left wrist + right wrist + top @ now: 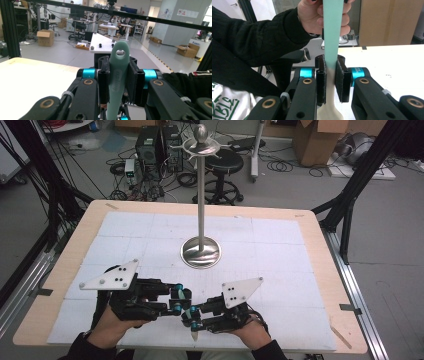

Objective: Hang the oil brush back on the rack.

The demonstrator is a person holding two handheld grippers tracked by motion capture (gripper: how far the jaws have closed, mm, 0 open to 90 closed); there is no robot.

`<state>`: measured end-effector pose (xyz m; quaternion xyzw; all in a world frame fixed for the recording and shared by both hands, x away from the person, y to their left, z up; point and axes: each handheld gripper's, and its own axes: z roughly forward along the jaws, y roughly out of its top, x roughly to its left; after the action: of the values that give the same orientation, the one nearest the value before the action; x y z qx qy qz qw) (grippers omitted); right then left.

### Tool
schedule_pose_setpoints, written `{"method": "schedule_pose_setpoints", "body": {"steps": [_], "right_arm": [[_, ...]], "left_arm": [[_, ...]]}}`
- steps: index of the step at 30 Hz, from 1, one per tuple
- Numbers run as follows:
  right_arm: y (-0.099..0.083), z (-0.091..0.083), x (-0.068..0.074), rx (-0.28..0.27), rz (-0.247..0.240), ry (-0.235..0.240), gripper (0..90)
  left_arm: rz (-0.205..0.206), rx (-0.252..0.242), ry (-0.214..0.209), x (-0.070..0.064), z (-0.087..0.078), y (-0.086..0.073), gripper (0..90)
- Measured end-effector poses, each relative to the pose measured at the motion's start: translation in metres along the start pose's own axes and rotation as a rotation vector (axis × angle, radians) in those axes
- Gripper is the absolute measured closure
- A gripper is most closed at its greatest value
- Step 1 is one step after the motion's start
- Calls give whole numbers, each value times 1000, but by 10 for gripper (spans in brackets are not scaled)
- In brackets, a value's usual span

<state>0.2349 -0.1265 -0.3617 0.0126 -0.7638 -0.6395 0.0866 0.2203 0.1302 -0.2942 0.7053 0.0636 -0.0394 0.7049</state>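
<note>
While both grippers, left (pixel 179 299) and right (pixel 191 316), clench the teal-handled spatula (pixel 191 320) near the table's (pixel 320 270) front edge, its cream blade points toward the person.

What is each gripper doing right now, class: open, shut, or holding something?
Left gripper: shut on the green handle end of the spatula.
Right gripper: shut on the same spatula, where green meets cream.
</note>
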Motion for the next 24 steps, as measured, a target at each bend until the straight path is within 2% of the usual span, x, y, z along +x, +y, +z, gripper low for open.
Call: {"method": "schedule_pose_setpoints", "body": {"steps": [3,4,5,7,10,11,12,16,19,22,24], "right_arm": [[0,1,0,2,3,6,808],[0,1,1,0,5,2,797],[0,0,1,-11,12,-22,695],[0,-2,1,-36,35,-75,550],[1,-5,4,-49,59,-178,428],[1,-5,6,-47,62,-233,371],[1,-5,8,-48,60,-265,325],[3,-3,16,-33,22,-409,296],[5,-1,21,-20,-6,-497,290],[7,1,24,-8,-12,-596,270],[7,2,24,0,-12,-638,269]], "left_arm": [[-1,3,17,0,0,0,752],[-7,4,36,0,-1,1,753],[-14,2,51,0,-1,1,754],[-14,4,85,0,-2,2,754],[-13,15,162,0,-2,2,753],[-13,14,181,1,-2,2,753],[-17,17,206,1,-2,2,753],[-35,21,313,2,0,2,753],[-38,22,368,3,1,2,753],[-43,20,424,5,2,2,753],[-51,16,459,5,4,3,753]]}}
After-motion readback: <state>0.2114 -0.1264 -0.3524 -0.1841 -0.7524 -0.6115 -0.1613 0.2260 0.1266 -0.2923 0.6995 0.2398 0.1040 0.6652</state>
